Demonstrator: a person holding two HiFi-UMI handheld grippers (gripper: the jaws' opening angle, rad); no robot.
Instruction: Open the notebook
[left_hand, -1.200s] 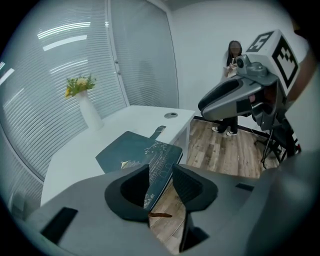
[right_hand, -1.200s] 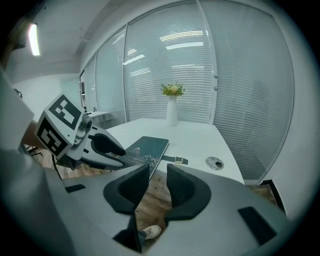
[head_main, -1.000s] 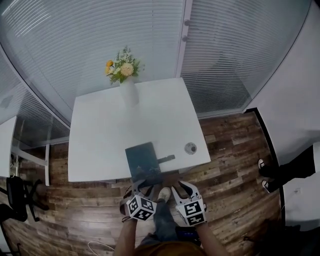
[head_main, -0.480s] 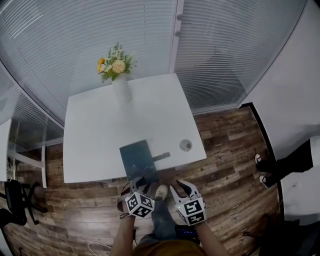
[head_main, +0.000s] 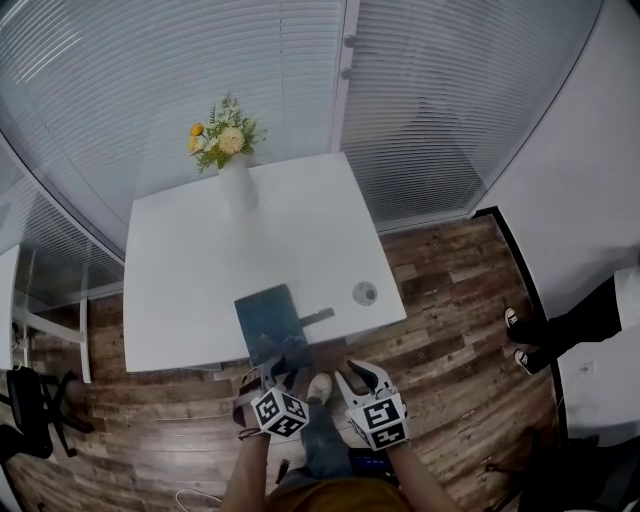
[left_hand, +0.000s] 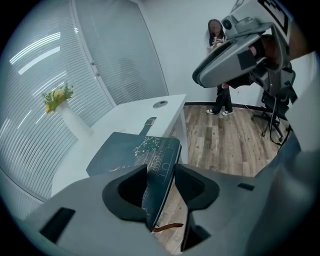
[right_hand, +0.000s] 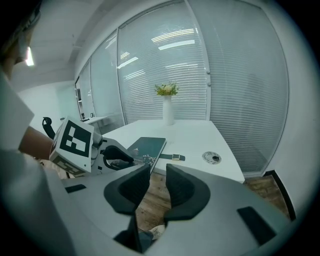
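Notebook: dark teal, closed, lying flat at the near edge of the white table, with its near corner overhanging toward the person. Its strap lies flat on the table off the right side, so it appears unfastened. A brown ribbon marker hangs below the overhanging corner.

Left gripper: released; the jaws have just been opening. The overhanging corner stands between them, with a gap showing on one side and no pad pressing.

Right gripper: released and empty; the jaws have just been closing a little, with only floor between them. It hangs just off the table edge, beside the left one.

Step in hand, by my reading: getting hold of the cover alone.
- Work one jaw in between cover and page block at the free corner, rather than round the whole book.
- Clench lightly, then swing the cover up and over about the spine, probably the left side.
- The right gripper could pin the pages down.

Risk: with this overhang, any pull toward the person may tip the book off the table.
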